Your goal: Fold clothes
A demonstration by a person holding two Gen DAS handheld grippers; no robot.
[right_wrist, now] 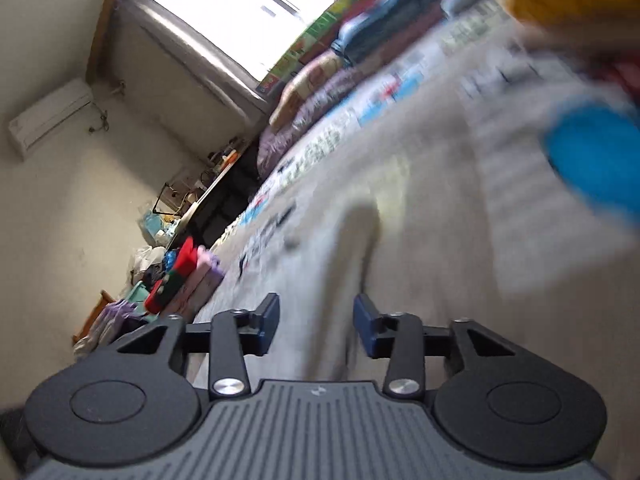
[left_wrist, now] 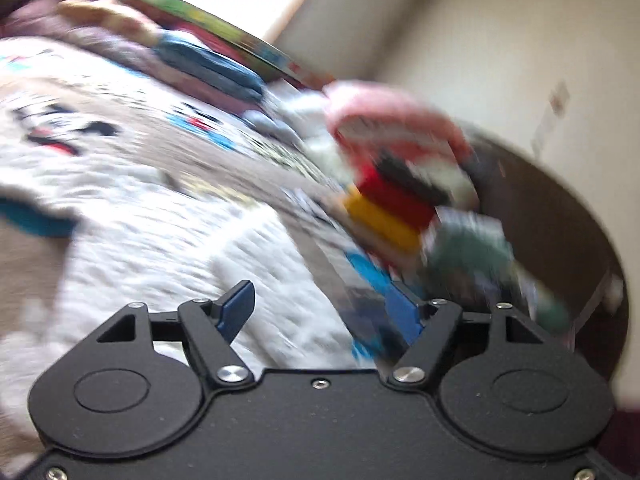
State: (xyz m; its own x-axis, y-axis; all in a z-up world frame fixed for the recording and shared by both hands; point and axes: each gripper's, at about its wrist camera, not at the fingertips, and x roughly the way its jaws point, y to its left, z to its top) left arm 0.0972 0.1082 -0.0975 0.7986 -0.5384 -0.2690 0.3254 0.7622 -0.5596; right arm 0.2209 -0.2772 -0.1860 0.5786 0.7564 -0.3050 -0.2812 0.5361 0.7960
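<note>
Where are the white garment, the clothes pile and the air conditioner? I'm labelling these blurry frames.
white garment [left_wrist: 160, 240], left wrist view, its knit middle.
clothes pile [left_wrist: 392, 208], left wrist view, red-yellow layers.
air conditioner [right_wrist: 50, 120], right wrist view, front panel.

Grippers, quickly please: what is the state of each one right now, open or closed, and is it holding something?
Left gripper: open, holding nothing.
Right gripper: open, holding nothing.

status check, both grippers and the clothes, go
Left gripper open, nothing held. Right gripper open, nothing held. White knit garment spread on the bed, stack of clothes beyond. Views blurred, nothing seen in the way.
</note>
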